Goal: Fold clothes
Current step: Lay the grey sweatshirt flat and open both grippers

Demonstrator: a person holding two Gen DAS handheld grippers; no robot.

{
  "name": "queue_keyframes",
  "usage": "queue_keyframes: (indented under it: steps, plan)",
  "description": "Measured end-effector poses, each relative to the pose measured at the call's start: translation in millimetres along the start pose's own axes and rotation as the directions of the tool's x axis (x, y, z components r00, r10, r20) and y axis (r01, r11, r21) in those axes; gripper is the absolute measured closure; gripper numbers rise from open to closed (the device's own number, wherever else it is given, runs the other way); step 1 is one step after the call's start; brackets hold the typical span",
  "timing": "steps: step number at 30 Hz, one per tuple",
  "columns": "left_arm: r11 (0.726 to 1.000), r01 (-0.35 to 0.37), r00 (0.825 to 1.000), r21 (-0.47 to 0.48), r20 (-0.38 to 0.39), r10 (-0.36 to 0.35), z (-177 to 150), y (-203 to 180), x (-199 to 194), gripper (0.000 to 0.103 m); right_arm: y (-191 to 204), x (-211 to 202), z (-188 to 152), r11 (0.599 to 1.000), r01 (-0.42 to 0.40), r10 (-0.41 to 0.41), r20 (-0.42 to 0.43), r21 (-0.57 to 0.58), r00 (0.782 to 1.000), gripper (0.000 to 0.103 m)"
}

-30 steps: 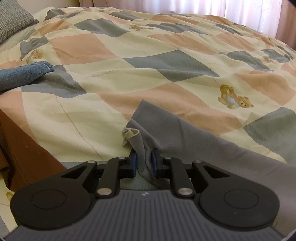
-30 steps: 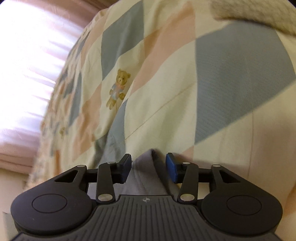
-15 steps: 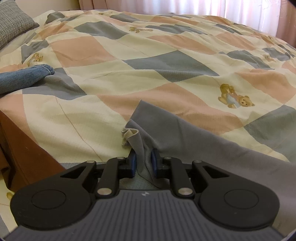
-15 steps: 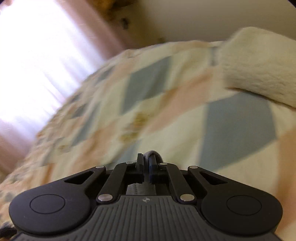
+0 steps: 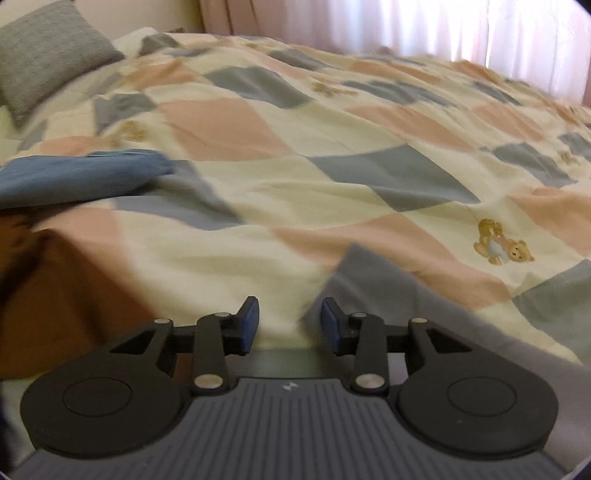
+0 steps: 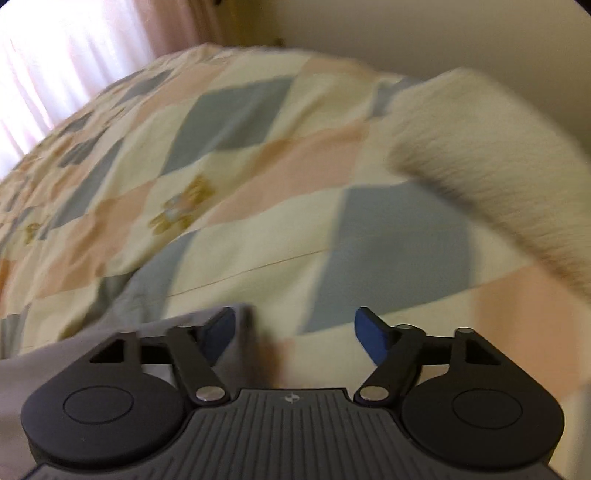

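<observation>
The grey garment [image 5: 406, 291] is lying flat, running rightward across the quilt [image 5: 295, 177]. Both the left gripper [image 5: 290, 325] and right gripper [image 6: 293, 332] are tilting downward, jaws just opening, gripping nothing.

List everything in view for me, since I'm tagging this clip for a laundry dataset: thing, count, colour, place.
grey garment: one, grey, near bed edge, beside both grippers
blue garment: one, blue, left side of bed
cream knit item: one, cream, right side of bed
cushion: one, grey, head of bed
quilt: one, cream, peach and grey patchwork with bears, covering bed
curtains: pale pink, behind bed
left gripper: one, black, blue pads, just opened, nothing between pads
right gripper: one, black, blue pads, just opened, blurred grey cloth by one pad
</observation>
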State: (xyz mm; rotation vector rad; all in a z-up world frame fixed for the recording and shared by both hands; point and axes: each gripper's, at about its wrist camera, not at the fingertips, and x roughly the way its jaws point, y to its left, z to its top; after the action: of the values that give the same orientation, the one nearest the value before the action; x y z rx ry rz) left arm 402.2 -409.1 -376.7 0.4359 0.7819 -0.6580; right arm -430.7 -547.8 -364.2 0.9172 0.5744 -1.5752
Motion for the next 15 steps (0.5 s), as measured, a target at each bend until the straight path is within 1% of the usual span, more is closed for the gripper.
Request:
queue_keyframes:
  steps: [1,2,3,4,5,6,8,9,10,11,12,13,15]
  plan:
    - [1.000,0.010,1.000,-0.008,0.001,-0.010,-7,7,-15,0.079,-3,-16,-5,1.000,-0.022,0.022,0.023,-0.013,0.999,0.050]
    - [1.000,0.022,1.000,-0.002,0.001,-0.022,-16,12,-31,0.081,-5,-33,-10,0.997,-0.067,0.068,0.041,-0.033,0.997,0.065]
    - [0.999,0.039,0.999,0.028,0.000,-0.039,-29,12,-52,0.084,-5,-50,-19,0.992,-0.110,0.113,0.044,-0.063,0.993,0.072]
    - [0.996,0.060,0.998,0.061,-0.004,-0.060,-46,11,-74,0.084,-3,-65,-30,0.985,-0.145,0.148,0.029,-0.096,0.989,0.072]
    - [0.992,0.093,0.996,0.087,-0.017,-0.091,-63,8,-95,0.085,0,-79,-42,0.975,-0.180,0.182,0.005,-0.130,0.983,0.075]
    - [0.984,0.142,0.990,0.105,-0.036,-0.139,-85,4,-121,0.084,3,-90,-58,0.962,-0.217,0.214,-0.035,-0.167,0.976,0.078]
    - [0.960,0.250,0.967,0.130,-0.085,-0.240,-128,-5,-170,0.084,9,-107,-89,0.935,-0.274,0.252,-0.122,-0.224,0.960,0.078]
    - [0.942,0.306,0.950,0.138,-0.106,-0.293,-152,-11,-196,0.084,10,-110,-104,0.925,-0.296,0.264,-0.161,-0.237,0.951,0.078]
    - [0.924,0.355,0.932,0.142,-0.126,-0.339,-175,-16,-220,0.084,10,-111,-120,0.917,-0.323,0.277,-0.209,-0.232,0.938,0.078]
    - [0.908,0.394,0.915,0.144,-0.151,-0.373,-196,-21,-237,0.084,10,-109,-132,0.914,-0.326,0.265,-0.252,-0.242,0.931,0.078]
    - [0.890,0.432,0.896,0.145,-0.176,-0.407,-217,-26,-255,0.083,8,-106,-144,0.914,-0.286,0.208,-0.271,-0.289,0.940,0.078]
    - [0.877,0.456,0.883,0.152,-0.200,-0.425,-237,-32,-271,0.083,6,-104,-156,0.909,-0.246,0.150,-0.286,-0.335,0.946,0.078]
    - [0.873,0.459,0.877,0.166,-0.245,-0.414,-275,-40,-295,0.084,1,-98,-177,0.893,-0.166,0.034,-0.306,-0.417,0.952,0.077]
